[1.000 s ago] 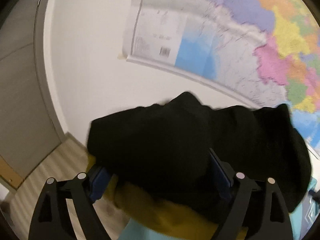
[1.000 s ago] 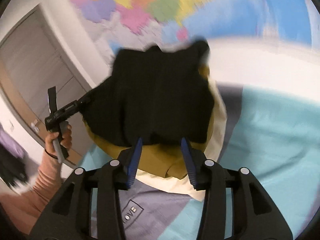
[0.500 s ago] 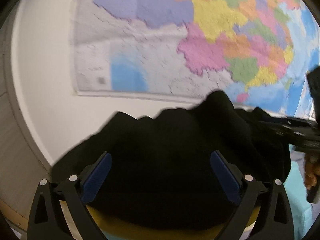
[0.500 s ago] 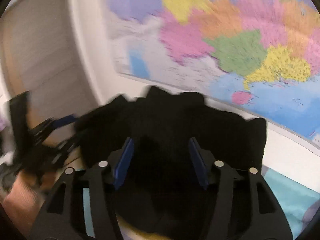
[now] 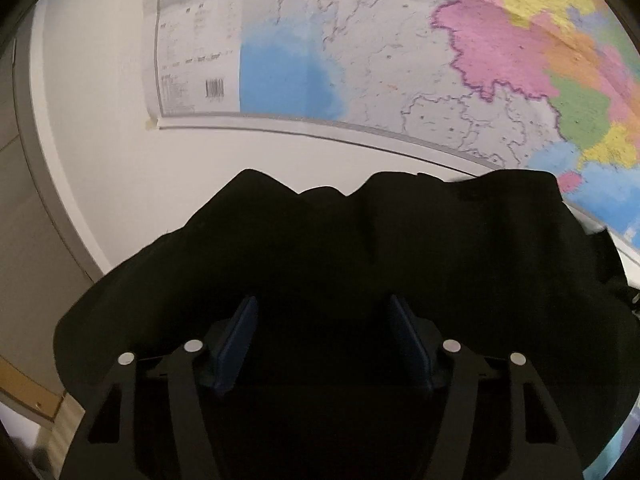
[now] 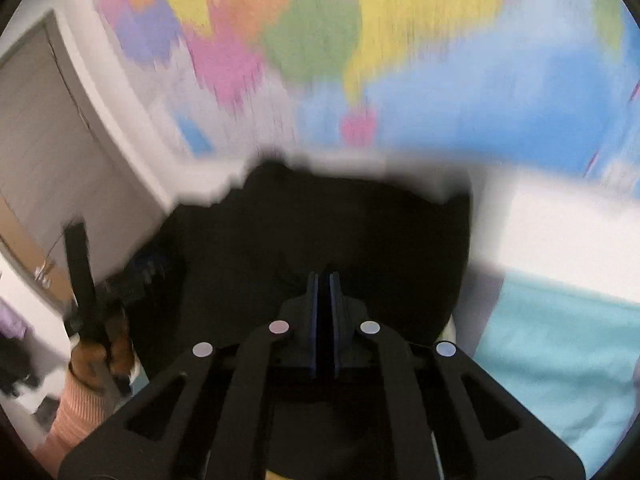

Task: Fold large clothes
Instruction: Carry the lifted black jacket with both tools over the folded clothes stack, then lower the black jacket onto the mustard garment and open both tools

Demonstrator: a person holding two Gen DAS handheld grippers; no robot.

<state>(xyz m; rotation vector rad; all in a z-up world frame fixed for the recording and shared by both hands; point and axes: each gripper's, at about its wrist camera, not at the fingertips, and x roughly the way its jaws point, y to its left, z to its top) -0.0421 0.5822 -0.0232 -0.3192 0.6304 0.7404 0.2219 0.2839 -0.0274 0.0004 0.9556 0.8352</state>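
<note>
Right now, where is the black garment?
The black garment fills the lower middle of both wrist views, in front of the wall map. In the right wrist view the turquoise sheet lies to its right.

Garment (image 5: 360, 260) lies below the wall map (image 5: 400, 60); bedsheet (image 6: 560, 340) to its right (partly hidden).

garment (image 5: 360, 260): matt black cloth | map (image 5: 400, 60): smooth paper
</note>
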